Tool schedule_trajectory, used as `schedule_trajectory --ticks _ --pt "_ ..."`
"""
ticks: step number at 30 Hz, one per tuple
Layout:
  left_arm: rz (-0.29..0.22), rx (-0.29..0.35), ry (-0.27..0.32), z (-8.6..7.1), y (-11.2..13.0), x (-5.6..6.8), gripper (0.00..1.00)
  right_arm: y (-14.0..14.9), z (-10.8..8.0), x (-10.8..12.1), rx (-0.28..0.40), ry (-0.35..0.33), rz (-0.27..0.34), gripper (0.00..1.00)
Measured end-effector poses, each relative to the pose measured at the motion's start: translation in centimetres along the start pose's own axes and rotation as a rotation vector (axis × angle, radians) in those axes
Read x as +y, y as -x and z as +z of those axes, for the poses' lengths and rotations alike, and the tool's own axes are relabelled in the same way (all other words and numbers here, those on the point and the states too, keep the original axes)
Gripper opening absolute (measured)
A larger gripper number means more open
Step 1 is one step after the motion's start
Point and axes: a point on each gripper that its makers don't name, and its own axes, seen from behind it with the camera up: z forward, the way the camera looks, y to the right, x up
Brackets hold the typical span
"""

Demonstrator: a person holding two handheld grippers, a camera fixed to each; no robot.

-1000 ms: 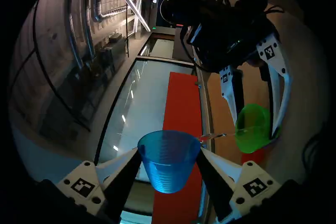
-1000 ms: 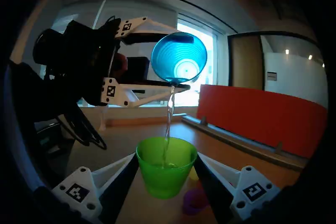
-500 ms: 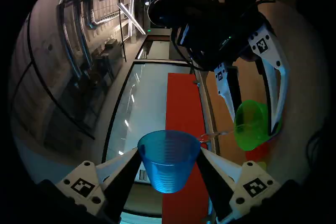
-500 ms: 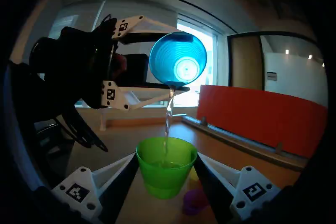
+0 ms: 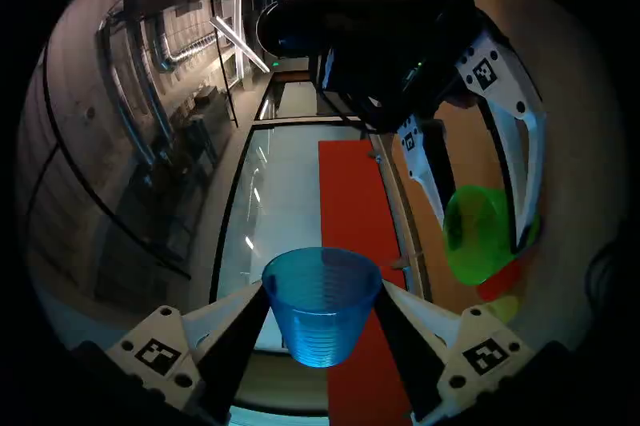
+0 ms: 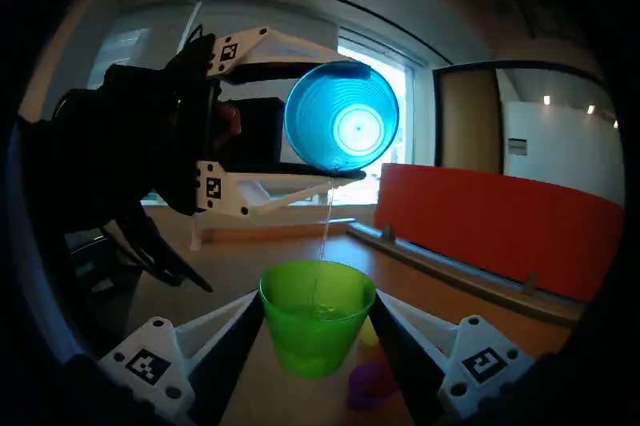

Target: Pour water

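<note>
Your left gripper is clamped on the blue cup, both fingers pressing its sides, and the cup is tipped over above the green cup. A thin thread of water falls into the green cup, which your right gripper grips upright above the wooden table

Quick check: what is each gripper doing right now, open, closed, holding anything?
Left gripper: shut on the blue cup, tipped to pour.
Right gripper: shut on the green cup, upright under the thin water stream.
</note>
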Motion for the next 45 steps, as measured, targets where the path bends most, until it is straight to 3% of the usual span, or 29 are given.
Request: schedule_trajectory --ticks 12,21,33,42,45 --pt "-0.030 -0.002 -0.004 0.3 0.7 -0.5 0.86 -0.2 -0.2 0.2 0.003 0.003 0.000 0.91" --pt "-0.148 -0.003 -0.011 0.5 1.7 -0.6 0.86 -0.2 -0.5 0.4 0.002 0.010 -0.003 0.91" --pt "-0.384 -0.002 -0.034 0.2 2.9 -1.0 0.86 -0.6 -0.9 0.7 0.016 0.019 -0.008 0.91" --pt "-0.667 -0.011 -0.018 -0.3 4.1 -0.6 0.86 -0.7 -1.3 0.8 0.019 0.027 -0.011 0.91" --pt "-0.733 -0.014 -0.031 -0.6 4.6 -0.9 0.86 -0.8 -1.3 0.7 0.022 0.029 -0.015 0.91"
